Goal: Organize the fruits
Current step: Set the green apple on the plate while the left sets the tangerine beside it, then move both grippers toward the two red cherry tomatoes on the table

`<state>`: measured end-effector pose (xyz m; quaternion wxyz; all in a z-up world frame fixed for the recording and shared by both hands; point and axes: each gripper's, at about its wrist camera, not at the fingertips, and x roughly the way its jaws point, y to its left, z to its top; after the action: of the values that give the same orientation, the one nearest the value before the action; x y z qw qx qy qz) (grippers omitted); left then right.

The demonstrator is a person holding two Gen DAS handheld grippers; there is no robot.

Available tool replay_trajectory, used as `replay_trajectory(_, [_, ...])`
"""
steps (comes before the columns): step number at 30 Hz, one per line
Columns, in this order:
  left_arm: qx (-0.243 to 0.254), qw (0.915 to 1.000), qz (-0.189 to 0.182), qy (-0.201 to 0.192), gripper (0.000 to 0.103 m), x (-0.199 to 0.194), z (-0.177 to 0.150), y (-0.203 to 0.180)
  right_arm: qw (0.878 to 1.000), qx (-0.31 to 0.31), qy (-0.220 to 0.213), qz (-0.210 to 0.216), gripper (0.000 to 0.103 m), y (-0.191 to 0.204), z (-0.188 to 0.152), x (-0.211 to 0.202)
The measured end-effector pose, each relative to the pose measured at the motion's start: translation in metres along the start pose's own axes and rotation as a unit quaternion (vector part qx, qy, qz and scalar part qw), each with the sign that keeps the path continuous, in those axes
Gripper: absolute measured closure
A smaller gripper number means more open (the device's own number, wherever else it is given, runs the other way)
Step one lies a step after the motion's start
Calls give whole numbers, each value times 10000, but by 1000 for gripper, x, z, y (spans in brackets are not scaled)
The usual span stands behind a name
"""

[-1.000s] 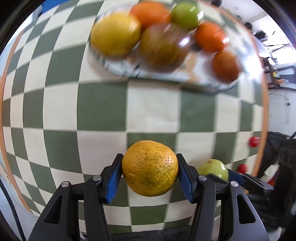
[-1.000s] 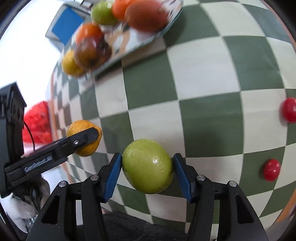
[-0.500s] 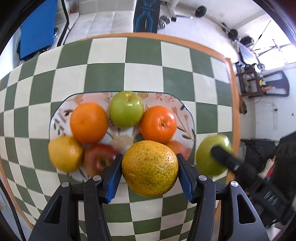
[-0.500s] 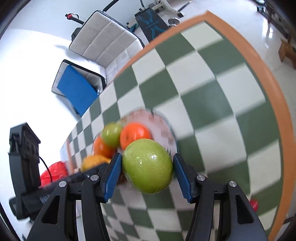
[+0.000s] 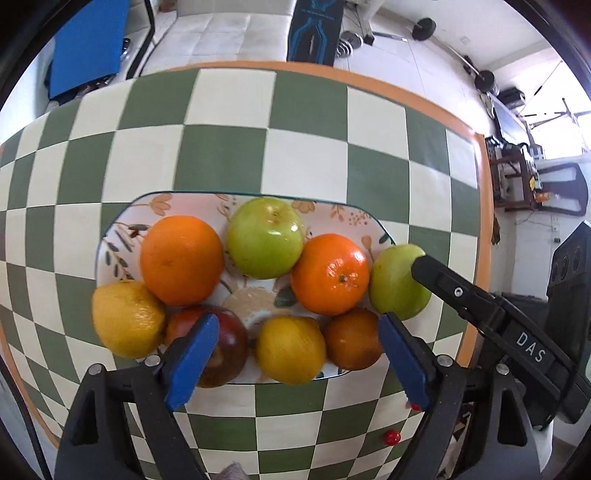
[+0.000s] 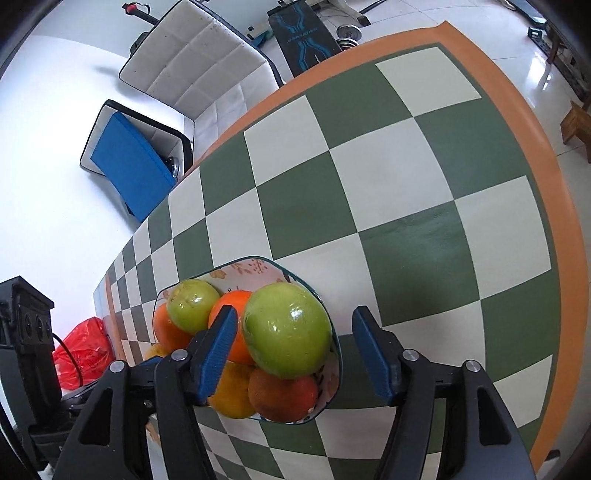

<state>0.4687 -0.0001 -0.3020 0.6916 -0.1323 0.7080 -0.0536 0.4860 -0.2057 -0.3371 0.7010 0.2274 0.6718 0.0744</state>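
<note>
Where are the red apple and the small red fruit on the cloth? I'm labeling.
red apple [image 5: 229, 347], left wrist view, its dark skin.
small red fruit [image 5: 391, 437], left wrist view, its centre.

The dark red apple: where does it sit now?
In the left wrist view, the dark red apple lies on the floral plate's near-left side, between two yellow citrus fruits.

A home room: checkered tablecloth [image 5: 306, 155], cushioned sofa [image 6: 199, 70], weight bench [image 6: 301, 35] and dumbbells [image 5: 423, 29].
</note>
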Motion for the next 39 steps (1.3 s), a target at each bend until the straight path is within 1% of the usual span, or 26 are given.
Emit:
replay_trajectory(1, [-17, 10000, 39, -88, 15, -4, -1, 2, 10000, -23, 8, -31, 35, 1, 1, 0])
replay_trajectory(3, [-11, 9991, 220, -352, 15, -14, -5, 7, 9998, -138, -48, -112, 31, 3, -1, -6])
replay_trajectory(5, [11, 9969, 493, -616, 15, -22, -11, 11, 9988, -333, -149, -315, 18, 7, -6, -14])
replay_trajectory(7, [20, 9939, 734, -826, 15, -29, -20, 17, 9960, -617, -263, -588, 12, 16, -17, -23])
replay_trajectory(9, [-5, 9911, 918, -963, 15, -32, -30, 25, 9921, -894, -357, -811, 10, 24, -30, -29])
replay_trajectory(11, [-54, 9897, 989, -1030, 15, -34, -41, 33, 9854, -1174, -449, -1148, 6, 35, -49, -33])
replay_trajectory(14, [-49, 9871, 1095, -1168, 15, -39, -60, 39, 9750, -1505, -608, -1516, 6, 48, -76, -38])
replay_trajectory(17, [59, 9831, 1262, -1322, 15, -46, -80, 39, 9692, -1629, -721, -1701, 6, 57, -101, -43])
replay_trajectory(19, [148, 9795, 1341, -1496, 15, -55, -96, 36, 9655, -1692, -820, -1804, 6, 62, -116, -50])
replay_trajectory(22, [271, 9760, 1360, -1681, 15, -69, -115, 33, 9635, -1724, -943, -1816, 6, 69, -135, -64])
replay_trajectory(26, [358, 9732, 1249, -1897, 15, -91, -142, 30, 9587, -1750, -1208, -1887, 6, 78, -162, -94])
replay_trajectory(29, [437, 9672, 1232, -2180, 15, -115, -164, 27, 9562, -1767, -1414, -1858, 6, 84, -181, -120])
replay_trajectory(31, [420, 9652, 1171, -2298, 15, -128, -176, 26, 9539, -1797, -1524, -1857, 6, 88, -193, -134])
replay_trajectory(36, [468, 9575, 1081, -2633, 15, -163, -210, 23, 9498, -1862, -1793, -1759, 6, 98, -226, -173])
replay_trajectory(39, [533, 9539, 1043, -2763, 15, -179, -230, 19, 9484, -1903, -1915, -1663, 6, 104, -247, -193])
